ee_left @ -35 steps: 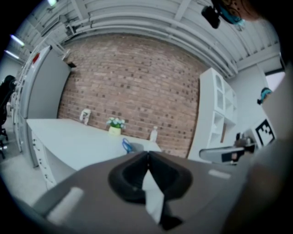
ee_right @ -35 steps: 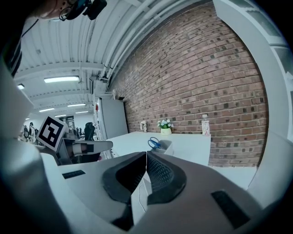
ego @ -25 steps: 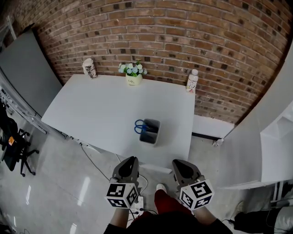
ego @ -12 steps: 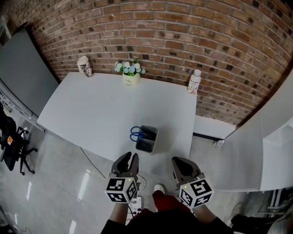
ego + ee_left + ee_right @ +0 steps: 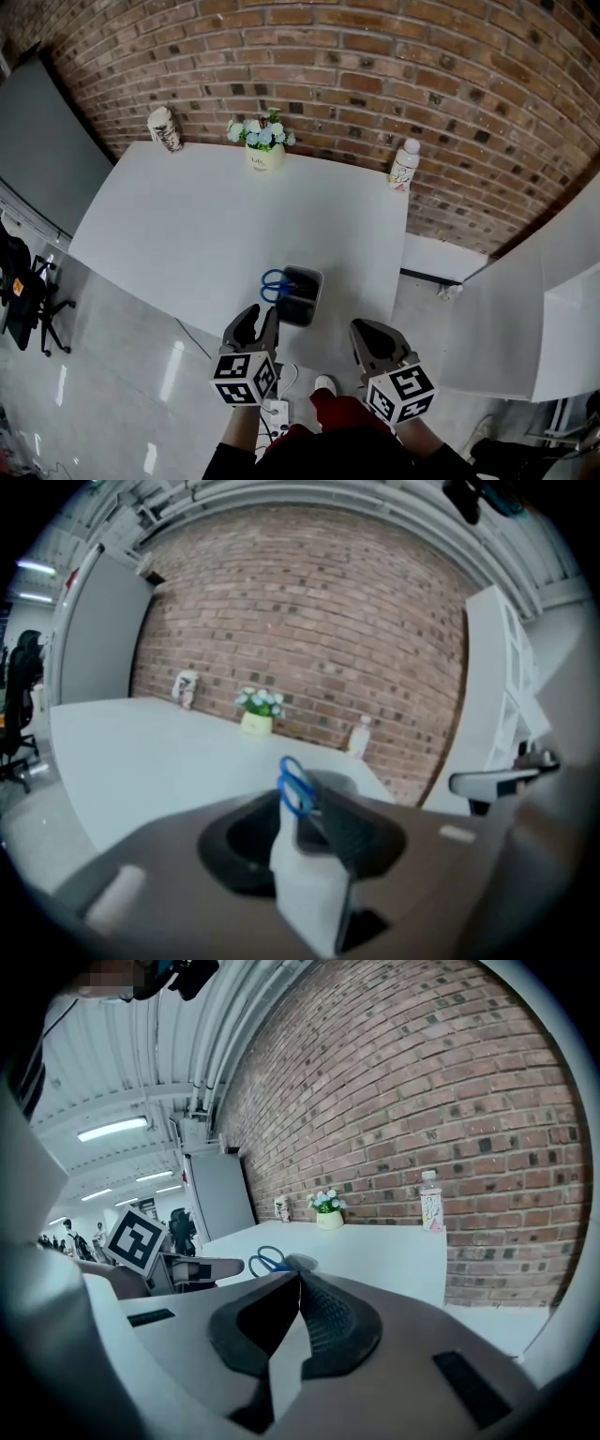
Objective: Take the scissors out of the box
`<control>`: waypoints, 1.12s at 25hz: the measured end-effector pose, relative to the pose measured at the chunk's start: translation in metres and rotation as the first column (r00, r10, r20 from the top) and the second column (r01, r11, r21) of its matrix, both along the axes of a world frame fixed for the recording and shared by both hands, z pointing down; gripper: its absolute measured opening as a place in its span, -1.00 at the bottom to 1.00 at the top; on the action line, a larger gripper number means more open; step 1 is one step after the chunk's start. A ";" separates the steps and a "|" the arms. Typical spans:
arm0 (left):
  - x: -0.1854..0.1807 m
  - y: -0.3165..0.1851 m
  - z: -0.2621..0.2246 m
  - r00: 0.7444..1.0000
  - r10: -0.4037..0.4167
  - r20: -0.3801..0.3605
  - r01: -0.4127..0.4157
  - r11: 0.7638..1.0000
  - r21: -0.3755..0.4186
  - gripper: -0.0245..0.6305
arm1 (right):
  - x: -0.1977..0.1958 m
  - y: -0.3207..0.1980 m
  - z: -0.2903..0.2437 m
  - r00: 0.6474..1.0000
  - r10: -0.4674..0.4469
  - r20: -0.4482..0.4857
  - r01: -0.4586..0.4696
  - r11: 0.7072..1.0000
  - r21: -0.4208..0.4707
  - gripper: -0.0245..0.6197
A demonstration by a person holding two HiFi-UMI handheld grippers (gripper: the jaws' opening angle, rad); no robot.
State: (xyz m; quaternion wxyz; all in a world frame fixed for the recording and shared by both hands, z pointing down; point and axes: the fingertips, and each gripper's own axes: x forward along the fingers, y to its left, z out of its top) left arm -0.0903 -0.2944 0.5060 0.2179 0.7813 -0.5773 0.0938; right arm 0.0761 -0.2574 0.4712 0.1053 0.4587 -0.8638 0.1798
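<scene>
Blue-handled scissors [image 5: 275, 284] stand in a small dark grey box [image 5: 302, 298] near the front edge of the white table [image 5: 187, 225], handles sticking out at the box's left side. My left gripper [image 5: 258, 317] hovers just in front of the box, over the table's edge. Its jaws have just been opening and stand apart with nothing between them. In the left gripper view the scissors [image 5: 293, 785] and box [image 5: 330, 782] rise right behind the gripper [image 5: 298, 803]. My right gripper [image 5: 361, 330] is to the box's right, shut and empty. The right gripper view shows the scissors [image 5: 270, 1261] beyond that gripper [image 5: 300, 1277].
A flower pot [image 5: 263, 150], a patterned can [image 5: 164, 128] and a white bottle [image 5: 404, 165] stand along the table's far edge by the brick wall. A power strip [image 5: 275, 412] lies on the floor below me. White shelving is at the right, an office chair [image 5: 23, 300] at the left.
Both grippers have moved forward to the table's front edge, closer to the box. The left gripper's jaws have parted. The right gripper stays shut.
</scene>
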 end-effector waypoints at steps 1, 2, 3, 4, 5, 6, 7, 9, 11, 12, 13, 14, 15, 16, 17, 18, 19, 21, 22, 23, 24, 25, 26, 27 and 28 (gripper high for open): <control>-0.001 -0.003 0.003 1.000 -0.005 -0.003 0.005 1.000 -0.008 -0.55 | 0.000 -0.002 0.002 1.000 -0.001 0.001 0.001 1.000 -0.005 -0.90; -0.002 -0.006 0.006 1.000 -0.010 -0.006 0.009 1.000 -0.015 -0.54 | 0.000 -0.005 0.004 1.000 -0.002 0.002 0.002 1.000 -0.009 -0.90; -0.003 -0.009 0.008 1.000 -0.014 -0.011 0.014 1.000 -0.022 -0.54 | -0.001 -0.007 0.005 1.000 -0.004 0.002 0.004 1.000 -0.012 -0.90; -0.004 -0.012 0.011 1.000 -0.018 -0.015 0.017 0.999 -0.029 -0.54 | -0.001 -0.010 0.006 1.000 -0.005 0.002 0.006 1.000 -0.015 -0.90; -0.005 -0.015 0.013 1.000 -0.021 -0.020 0.020 0.999 -0.035 -0.53 | -0.001 -0.013 0.007 1.000 -0.008 0.002 0.008 1.000 -0.018 -0.90; -0.005 -0.018 0.015 0.999 -0.023 -0.023 0.022 0.999 -0.042 -0.53 | -0.002 -0.015 0.008 1.000 -0.009 0.001 0.009 1.000 -0.022 -0.90; -0.006 -0.021 0.017 0.999 -0.025 -0.026 0.023 0.999 -0.049 -0.53 | -0.002 -0.017 0.009 1.000 -0.011 0.000 0.011 1.000 -0.026 -0.90; -0.006 -0.025 0.021 0.999 -0.026 -0.031 0.024 0.998 -0.061 -0.53 | -0.002 -0.021 0.012 1.000 -0.012 -0.001 0.012 0.999 -0.034 -0.90; -0.005 -0.029 0.023 0.999 -0.024 -0.035 0.022 0.997 -0.068 -0.53 | -0.001 -0.026 0.014 1.000 -0.012 -0.002 0.012 0.999 -0.040 -0.90; -0.004 -0.031 0.024 0.999 -0.022 -0.037 0.019 0.997 -0.071 -0.53 | -0.001 -0.027 0.015 1.000 -0.012 -0.002 0.012 0.999 -0.043 -0.90; -0.003 -0.033 0.025 0.999 -0.018 -0.038 0.016 0.997 -0.073 -0.53 | -0.001 -0.029 0.016 1.000 -0.013 -0.003 0.013 0.999 -0.047 -0.90; -0.002 -0.034 0.025 0.999 -0.016 -0.038 0.013 0.997 -0.076 -0.54 | -0.002 -0.030 0.017 1.000 -0.014 -0.002 0.014 0.999 -0.051 -0.90; -0.002 -0.035 0.026 0.999 -0.015 -0.039 0.012 0.997 -0.078 -0.54 | -0.003 -0.031 0.018 1.000 -0.015 -0.002 0.015 0.998 -0.054 -0.90; -0.001 -0.036 0.026 0.999 -0.014 -0.040 0.011 0.997 -0.081 -0.54 | -0.003 -0.032 0.018 1.000 -0.017 -0.001 0.017 0.998 -0.057 -0.90; -0.001 -0.037 0.027 0.999 -0.011 -0.041 0.008 0.997 -0.082 -0.54 | -0.004 -0.032 0.019 1.000 -0.018 -0.001 0.018 0.998 -0.058 -0.90; 0.000 -0.038 0.027 0.999 -0.008 -0.042 0.004 0.997 -0.083 -0.55 | -0.005 -0.032 0.019 1.000 -0.019 -0.001 0.019 0.998 -0.059 -0.90; 0.001 -0.038 0.027 0.999 -0.004 -0.043 0.001 0.997 -0.083 -0.59 | -0.005 -0.033 0.019 1.000 -0.019 -0.001 0.019 0.998 -0.060 -0.90; 0.001 -0.038 0.026 0.999 -0.003 -0.044 0.000 0.996 -0.084 -0.64 | -0.005 -0.032 0.020 1.000 -0.019 -0.002 0.018 0.998 -0.063 -0.90; 0.002 -0.038 0.026 0.999 -0.004 -0.044 0.000 0.996 -0.086 -0.64 | -0.005 -0.032 0.020 1.000 -0.018 -0.002 0.018 0.998 -0.065 -0.90; 0.002 -0.038 0.026 0.999 -0.003 -0.044 -0.001 0.996 -0.087 -0.65 | -0.005 -0.031 0.020 1.000 -0.017 -0.001 0.017 0.998 -0.066 -0.90; 0.002 -0.037 0.025 0.999 -0.001 -0.043 -0.002 0.996 -0.087 -0.65 | -0.005 -0.031 0.020 1.000 -0.016 0.000 0.016 0.998 -0.067 -0.90; 0.002 -0.037 0.024 0.999 0.001 -0.042 -0.005 0.996 -0.085 -0.65 | -0.005 -0.031 0.019 1.000 -0.015 0.001 0.015 0.998 -0.066 -0.90; 0.003 -0.037 0.023 0.999 0.004 -0.041 -0.008 0.997 -0.083 -0.66 | -0.005 -0.030 0.019 1.000 -0.015 0.001 0.015 0.998 -0.066 -0.90; 0.004 -0.037 0.022 0.999 0.008 -0.040 -0.011 0.997 -0.080 -0.67 | -0.005 -0.030 0.018 1.000 -0.015 0.002 0.015 0.998 -0.065 -0.90; 0.005 -0.036 0.021 0.999 0.012 -0.039 -0.015 0.997 -0.077 -0.67 | -0.005 -0.029 0.018 1.000 -0.014 0.001 0.014 0.998 -0.064 -0.90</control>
